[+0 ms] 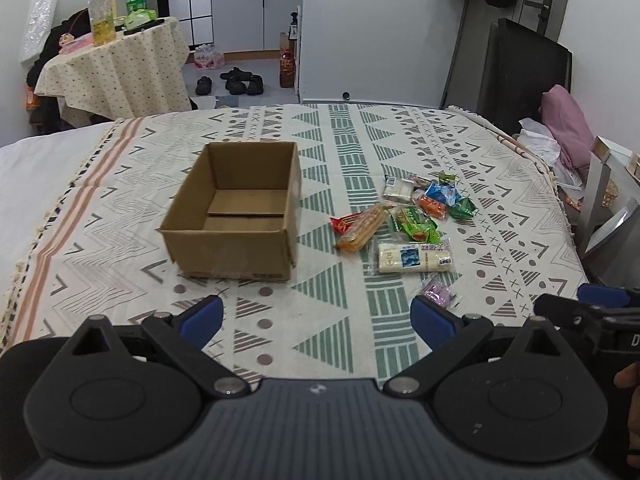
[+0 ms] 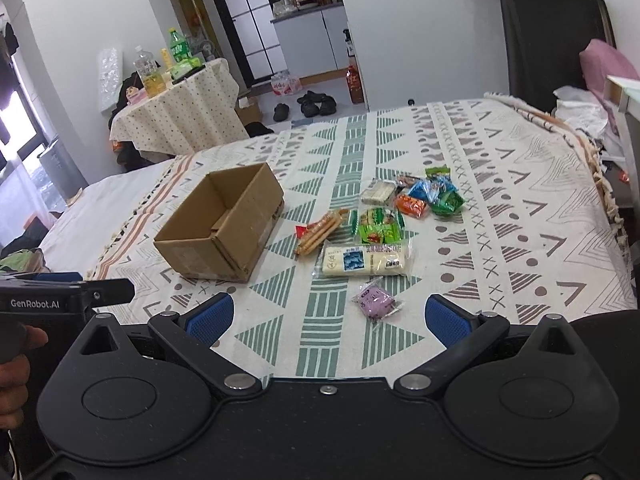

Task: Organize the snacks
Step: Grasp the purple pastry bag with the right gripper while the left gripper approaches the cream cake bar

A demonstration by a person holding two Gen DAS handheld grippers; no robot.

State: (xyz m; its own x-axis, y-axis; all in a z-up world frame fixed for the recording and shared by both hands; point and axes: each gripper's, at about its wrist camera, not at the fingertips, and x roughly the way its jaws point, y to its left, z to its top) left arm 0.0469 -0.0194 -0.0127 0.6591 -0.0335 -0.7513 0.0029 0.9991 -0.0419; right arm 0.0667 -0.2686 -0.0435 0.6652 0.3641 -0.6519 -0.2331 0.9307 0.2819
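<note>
An open, empty cardboard box [image 1: 234, 210] [image 2: 222, 222] sits on the patterned blanket. To its right lie several snack packets: a long white one [image 1: 414, 258] [image 2: 366, 260], a small purple one [image 1: 438, 294] [image 2: 376, 300], an orange biscuit pack [image 1: 362, 226] [image 2: 320, 230], green ones [image 1: 416, 224] [image 2: 378, 226], and a blue, orange and green cluster [image 1: 440, 196] [image 2: 430, 194]. My left gripper [image 1: 316, 320] is open and empty, near the box's front. My right gripper [image 2: 330, 318] is open and empty, with the purple packet just ahead between its fingers.
The blanket [image 1: 360, 152] covers a bed; white sheet [image 1: 36, 172] lies at left. A small draped table with bottles [image 1: 116, 52] stands beyond, shoes [image 1: 240, 80] on the floor. A pink pillow and clutter [image 1: 564, 128] are at the right edge.
</note>
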